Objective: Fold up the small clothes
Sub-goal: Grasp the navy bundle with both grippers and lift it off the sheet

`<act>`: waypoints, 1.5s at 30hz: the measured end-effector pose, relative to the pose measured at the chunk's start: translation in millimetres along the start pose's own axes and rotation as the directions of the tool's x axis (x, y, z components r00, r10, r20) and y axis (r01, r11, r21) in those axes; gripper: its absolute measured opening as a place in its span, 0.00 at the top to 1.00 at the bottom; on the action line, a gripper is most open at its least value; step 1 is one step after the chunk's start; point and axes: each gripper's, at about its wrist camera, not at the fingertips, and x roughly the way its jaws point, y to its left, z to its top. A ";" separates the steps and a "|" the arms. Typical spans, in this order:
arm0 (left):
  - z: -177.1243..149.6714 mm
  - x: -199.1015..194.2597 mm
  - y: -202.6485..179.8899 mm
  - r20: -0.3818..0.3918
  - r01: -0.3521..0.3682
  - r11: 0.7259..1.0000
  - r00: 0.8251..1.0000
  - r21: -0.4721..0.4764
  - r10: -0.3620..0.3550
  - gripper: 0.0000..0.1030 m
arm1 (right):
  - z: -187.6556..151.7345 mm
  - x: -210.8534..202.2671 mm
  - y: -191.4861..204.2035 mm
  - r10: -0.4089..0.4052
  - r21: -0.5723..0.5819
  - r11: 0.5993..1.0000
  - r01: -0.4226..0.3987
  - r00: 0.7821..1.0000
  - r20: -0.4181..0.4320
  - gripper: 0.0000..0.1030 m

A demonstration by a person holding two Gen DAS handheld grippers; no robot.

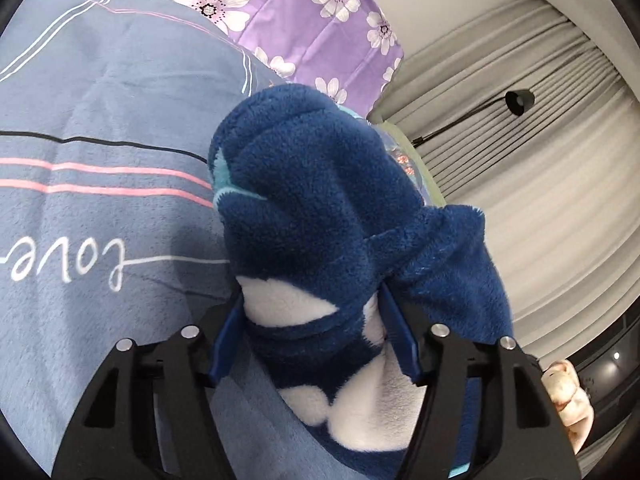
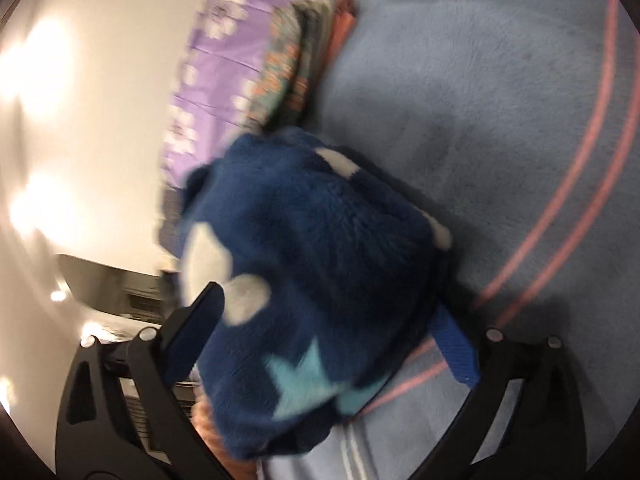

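Fleece garment [image 1: 320, 200] (bundled) between left gripper [image 1: 312, 344] fingers

Count: 1 navy fleece garment [image 1: 320, 200], white blotches and pale-blue star on it. 2 claws: left claw [image 1: 316, 332], right claw [image 2: 320, 344], 2 blue fingers [image 1: 226, 344] each. 1 grey-blue blanket [image 1: 100, 128], word "love" on it once, 2 pink stripes [image 1: 100, 178] side by side. 1 purple flowered sheet [image 1: 304, 12]. 1 stack of folded patterned clothes [image 2: 300, 60], piece count unclear, blurred. 1 black lamp [image 1: 519, 101]. 1 pleated curtain [image 1: 540, 152].
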 end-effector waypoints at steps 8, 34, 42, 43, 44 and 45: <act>-5.8 -18.7 0.2 -0.020 0.108 0.994 0.994 -0.003 -0.108 0.09 | -4.7 1.3 -2.0 -0.039 0.013 0.999 0.039 0.999 0.006 0.02; 80.5 -188.1 -85.2 0.421 -0.124 0.964 0.907 0.234 0.015 0.59 | 49.4 25.3 226.3 0.201 -0.564 0.805 -0.184 0.979 -0.032 0.57; 180.5 -219.2 -14.4 0.542 -0.325 0.940 0.810 0.099 0.224 0.59 | 103.0 178.5 347.4 0.198 -0.647 0.718 -0.257 0.966 -0.163 0.57; 191.5 -214.2 -3.3 0.547 -0.339 0.937 0.802 0.084 0.241 0.59 | 109.6 202.7 354.7 0.193 -0.652 0.714 -0.254 0.967 -0.166 0.57; 201.2 -208.2 9.9 0.550 -0.355 0.933 0.793 0.066 0.263 0.59 | 115.2 219.5 358.2 0.189 -0.654 0.714 -0.251 0.968 -0.165 0.57; 209.4 -201.1 24.0 0.553 -0.367 0.929 0.784 0.045 0.283 0.59 | 122.3 243.8 361.9 0.181 -0.655 0.716 -0.243 0.970 -0.162 0.57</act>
